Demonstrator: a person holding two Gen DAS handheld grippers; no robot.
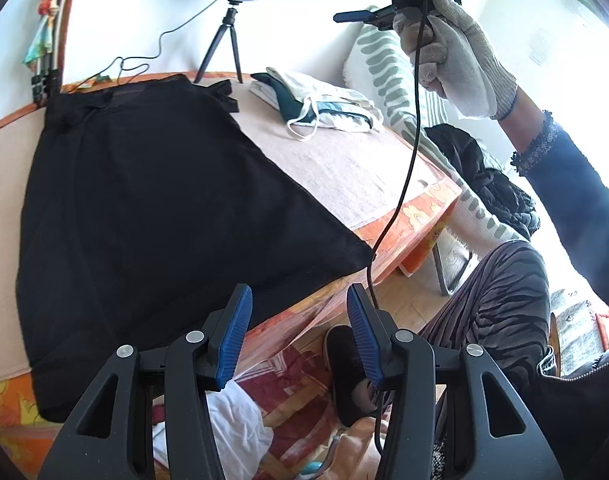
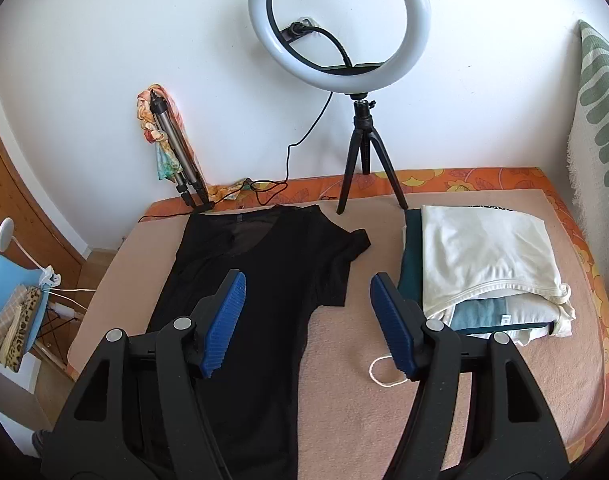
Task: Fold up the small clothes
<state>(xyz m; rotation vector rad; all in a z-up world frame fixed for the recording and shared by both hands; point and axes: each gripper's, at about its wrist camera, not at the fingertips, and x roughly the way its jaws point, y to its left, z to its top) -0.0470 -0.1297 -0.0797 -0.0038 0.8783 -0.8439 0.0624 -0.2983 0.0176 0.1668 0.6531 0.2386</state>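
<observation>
Black top (image 2: 260,280): 1, spread flat on left of bed (image 2: 344,420). 1 folded pile (image 2: 484,264) far right. 2 grippers, left (image 1: 300,336) and right (image 2: 306,320), both open, empty.

We see both views bright with daylight. In the left wrist view the wall (image 1: 504,20) at the upper right is blown out to white. The ring light (image 2: 338,20) glows evenly without harsh glare. The black garment (image 2: 256,280) is so dark that its folds barely show. Shadows on the bed (image 2: 344,380) are soft. Straight lines bow toward dark, vignetted corners; focus is sharp throughout.
</observation>
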